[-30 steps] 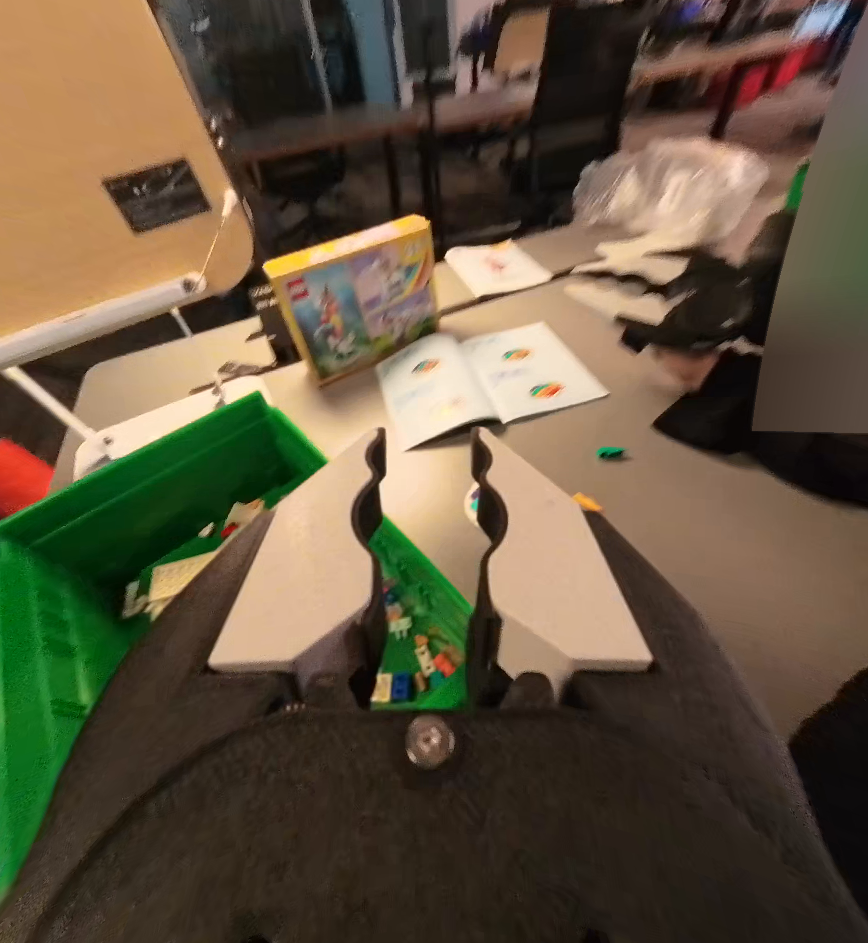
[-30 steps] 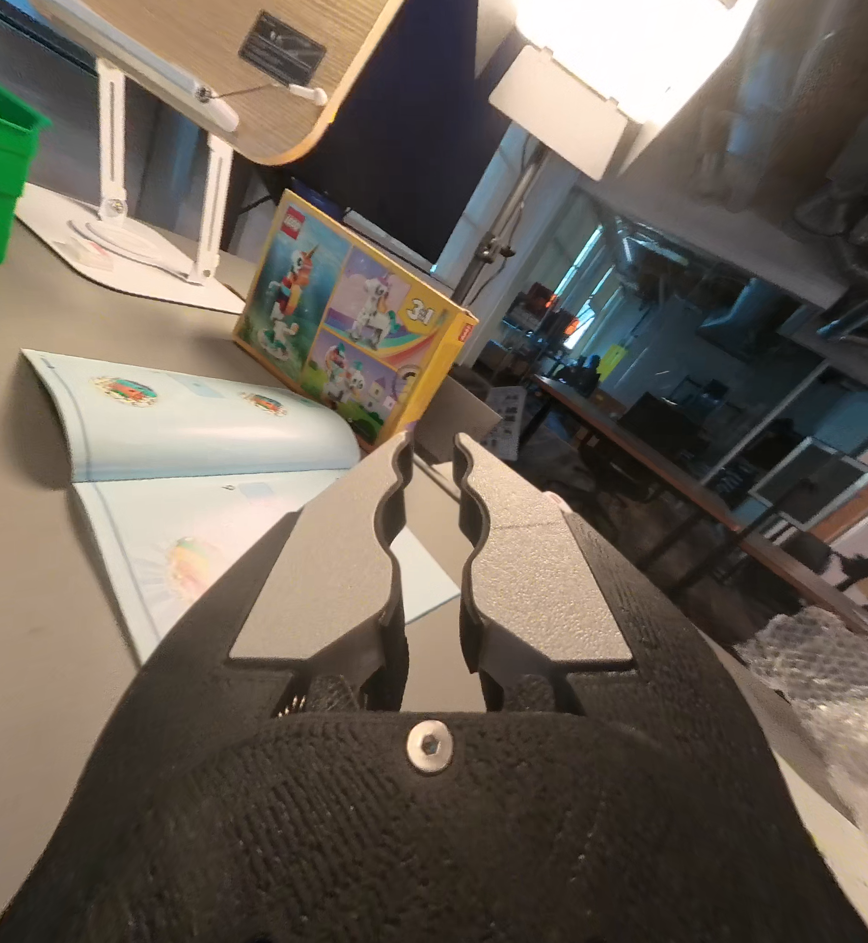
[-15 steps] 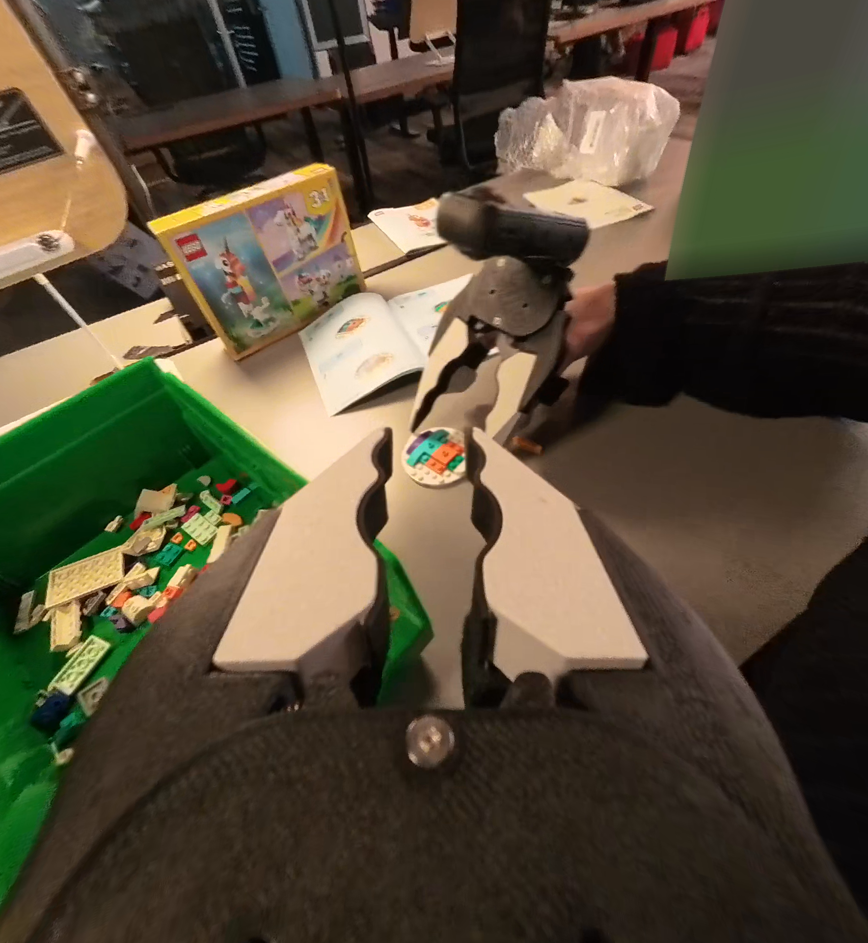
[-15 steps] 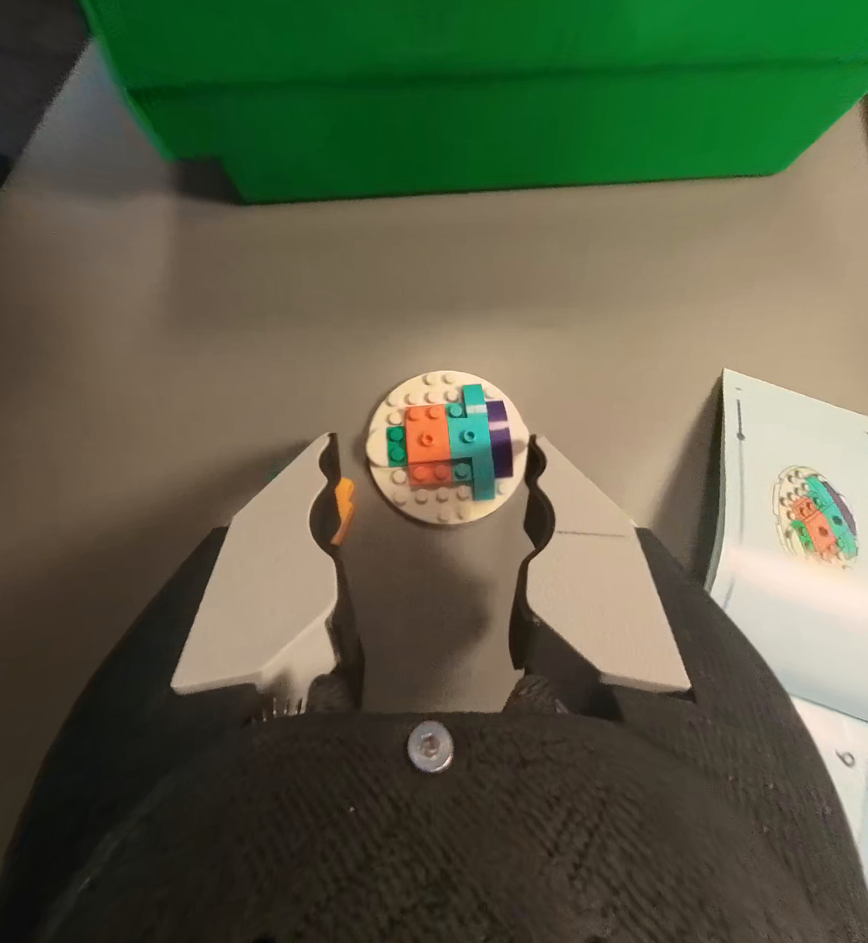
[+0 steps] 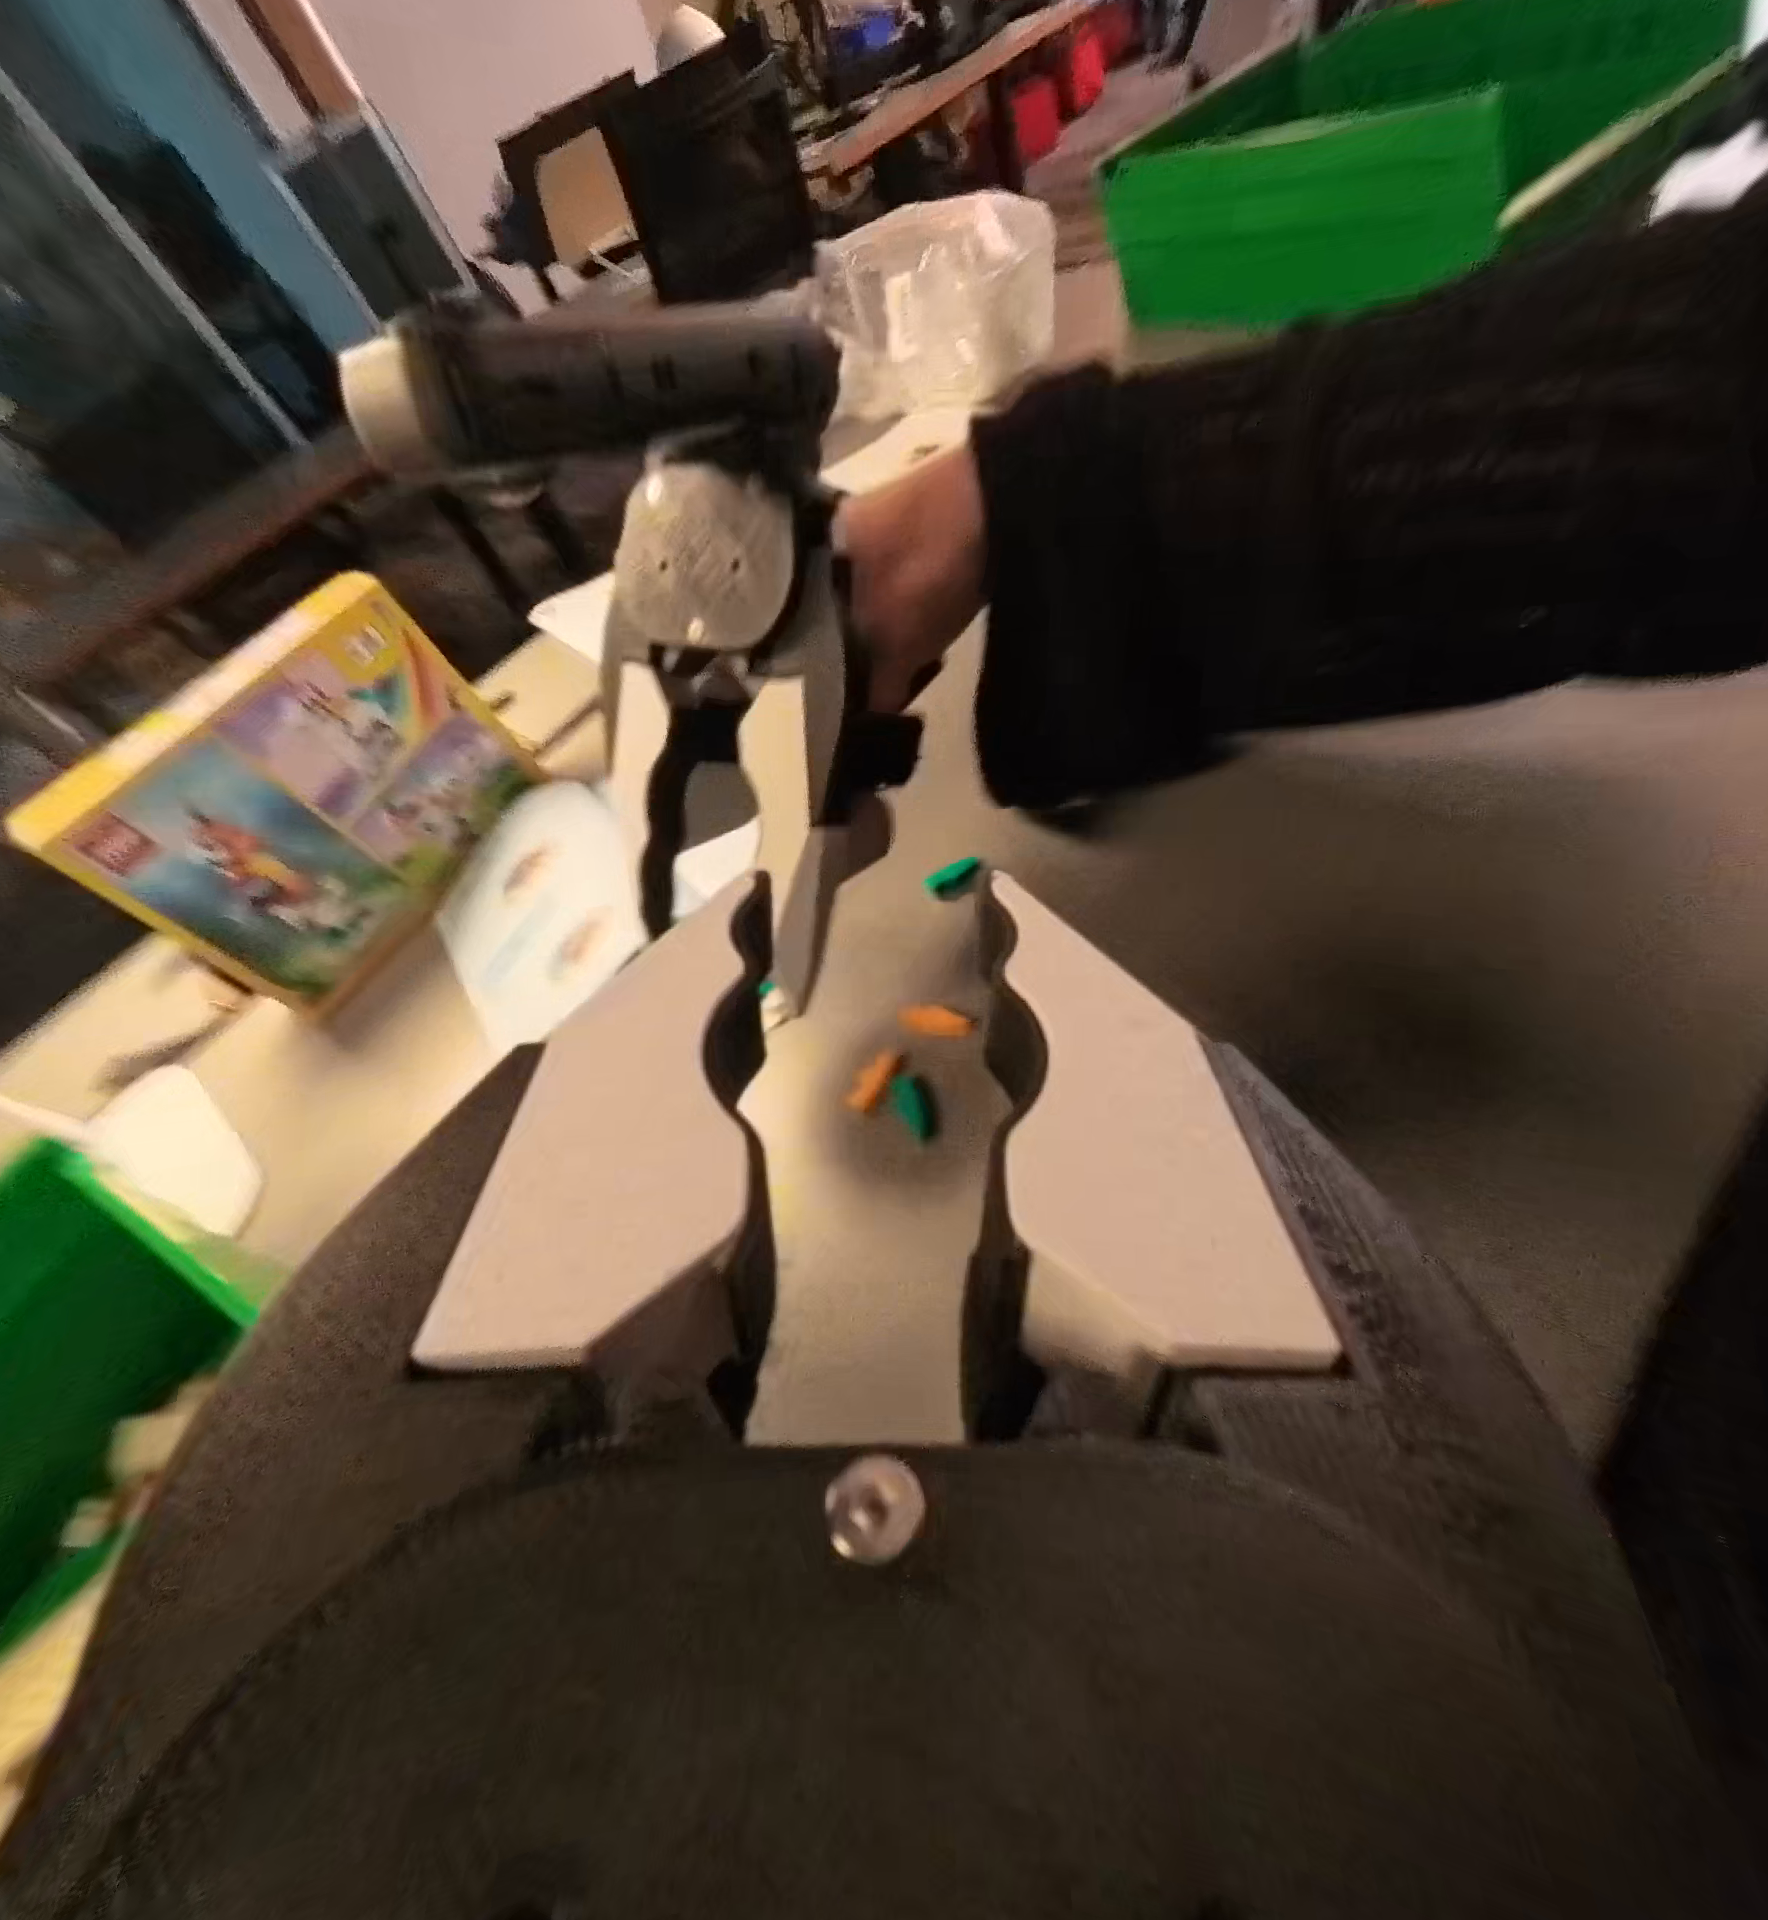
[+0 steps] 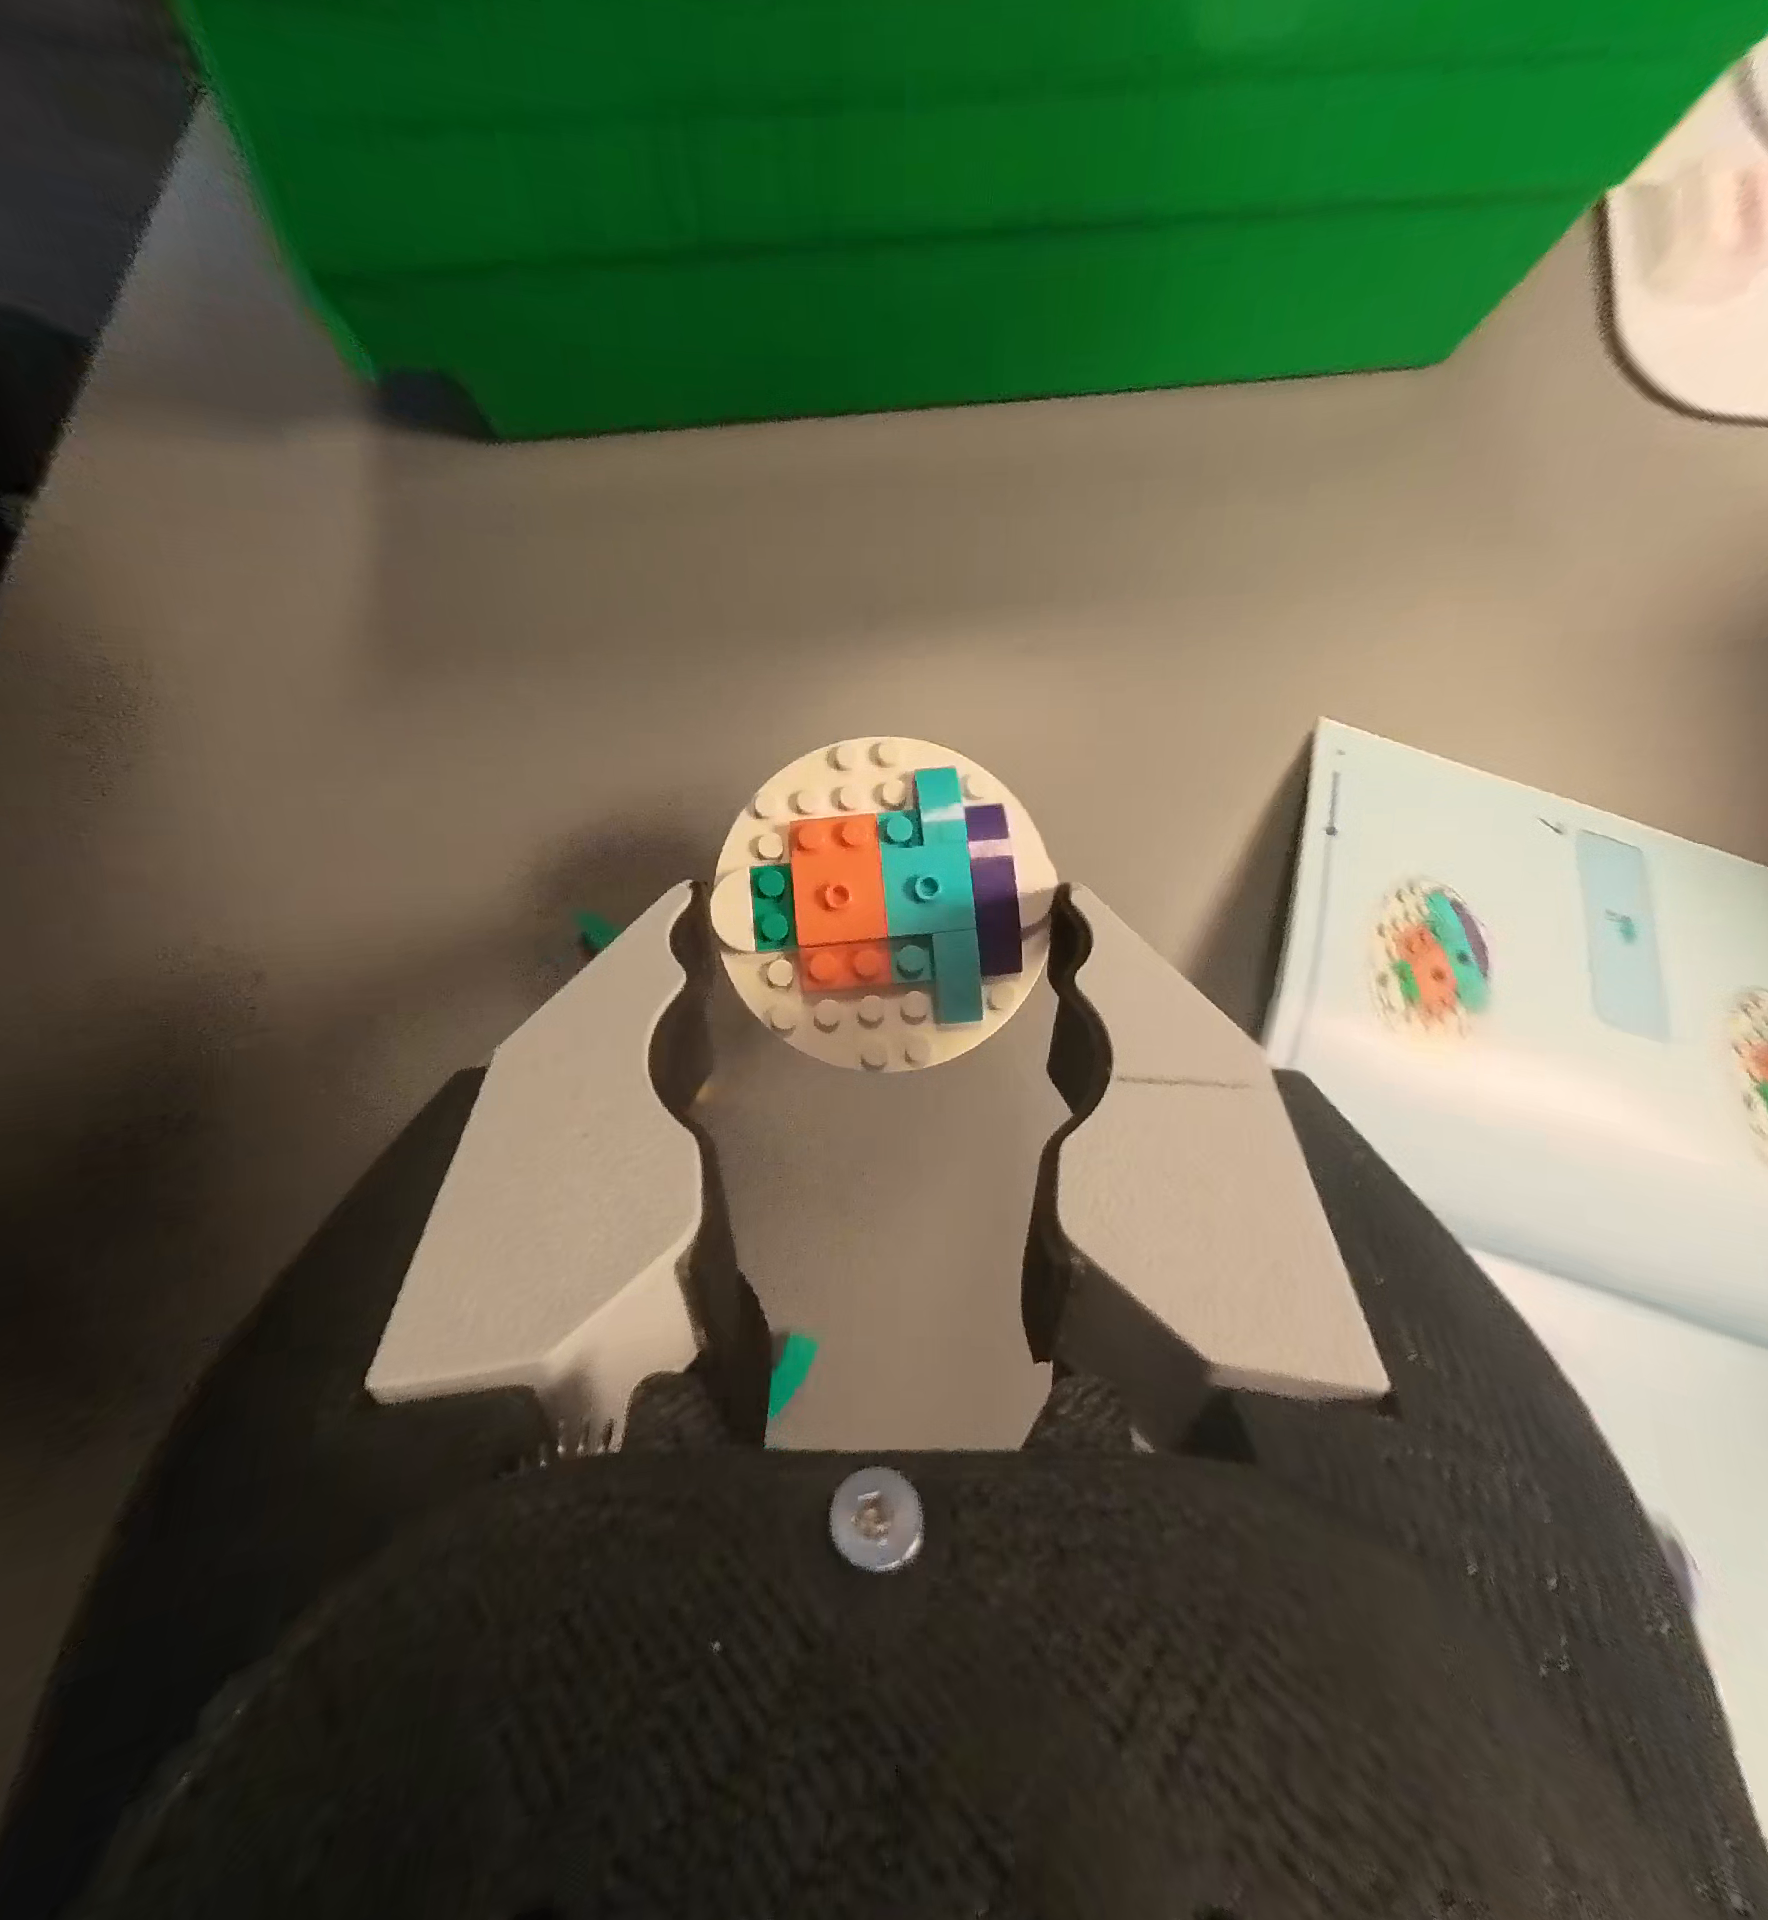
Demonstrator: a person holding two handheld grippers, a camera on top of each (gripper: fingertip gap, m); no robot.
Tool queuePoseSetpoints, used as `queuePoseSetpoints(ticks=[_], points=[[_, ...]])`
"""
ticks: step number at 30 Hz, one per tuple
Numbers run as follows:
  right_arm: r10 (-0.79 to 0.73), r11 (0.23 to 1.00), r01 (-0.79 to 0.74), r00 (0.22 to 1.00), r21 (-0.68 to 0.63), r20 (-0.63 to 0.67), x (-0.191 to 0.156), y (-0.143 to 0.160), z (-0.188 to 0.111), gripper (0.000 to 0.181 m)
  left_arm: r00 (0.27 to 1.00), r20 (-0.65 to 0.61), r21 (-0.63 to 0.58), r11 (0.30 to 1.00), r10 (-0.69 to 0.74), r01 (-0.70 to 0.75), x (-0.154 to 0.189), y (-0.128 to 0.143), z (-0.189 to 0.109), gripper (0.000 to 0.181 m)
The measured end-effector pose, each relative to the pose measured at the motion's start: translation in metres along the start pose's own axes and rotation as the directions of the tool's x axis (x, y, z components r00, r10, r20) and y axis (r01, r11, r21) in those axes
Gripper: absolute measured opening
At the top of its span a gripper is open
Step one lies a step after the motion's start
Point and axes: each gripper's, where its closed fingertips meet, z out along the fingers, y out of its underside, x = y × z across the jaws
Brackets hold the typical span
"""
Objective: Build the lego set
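A round white plate with orange, teal, green and purple bricks (image 6: 885, 914) sits between the tips of my right gripper (image 6: 878, 902). Both tips touch its rim, so the right gripper is shut on it, just over the grey table (image 6: 444, 675). In the left wrist view the right gripper's fingers (image 5: 820, 790) point down at the table, held by a hand in a dark sleeve (image 5: 1379, 520). My left gripper (image 5: 875, 894) is open and empty above loose pieces: two orange ones (image 5: 930, 1019), a teal one (image 5: 911, 1107) and a green one (image 5: 953, 878).
A green bin (image 6: 859, 208) stands behind the plate and also shows at the lower left of the left wrist view (image 5: 49, 1299). The open instruction booklet (image 6: 1586, 1039) lies to the right. The yellow set box (image 5: 267, 800) stands at the left. Small teal pieces (image 6: 792, 1371) lie by the right fingers.
The right gripper swung down from the box to the plate, moved closer and closed its tips on the rim. The left gripper swung right, from over the bin to the loose pieces.
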Motion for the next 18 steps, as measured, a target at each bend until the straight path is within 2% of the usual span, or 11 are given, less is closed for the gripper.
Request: queuePoseSetpoints(ticks=[2, 4, 7, 9, 11, 13, 18], points=[[0.026, 1.000, -0.026, 1.000, 0.006, -0.003, -0.001, 0.002, -0.021, 0.064, 0.979, 0.086, -0.044, 0.982, 0.186, -0.183, -0.007, 0.007, 0.017, 0.039], [0.052, 0.999, -0.052, 0.999, 0.000, 0.005, -0.005, 0.007, -0.037, 0.064, 0.903, 0.191, -0.100, 0.922, 0.386, -0.373, -0.018, 0.013, 0.033, 0.039], [0.071, 0.997, -0.071, 0.997, -0.030, 0.029, -0.017, 0.017, -0.051, 0.064, 0.750, 0.221, -0.208, 0.781, 0.624, -0.589, -0.024, 0.029, 0.058, 0.042], [0.073, 0.996, -0.070, 0.996, -0.051, 0.048, -0.027, 0.022, -0.054, 0.064, 0.651, 0.181, -0.258, 0.674, 0.737, -0.692, -0.020, 0.042, 0.075, 0.044], [0.070, 0.996, -0.067, 0.996, -0.064, 0.060, -0.035, 0.025, -0.055, 0.064, 0.570, 0.146, -0.294, 0.586, 0.808, -0.755, -0.017, 0.054, 0.087, 0.043], [0.064, 0.996, -0.059, 0.995, -0.069, 0.071, -0.041, 0.027, -0.055, 0.064, 0.513, 0.139, -0.330, 0.528, 0.847, -0.783, -0.020, 0.062, 0.094, 0.044], [0.065, 0.998, -0.062, 0.992, -0.025, 0.112, -0.049, 0.022, -0.054, 0.064, 0.443, 0.170, -0.324, 0.475, 0.880, -0.819, -0.018, 0.060, 0.100, 0.034]])
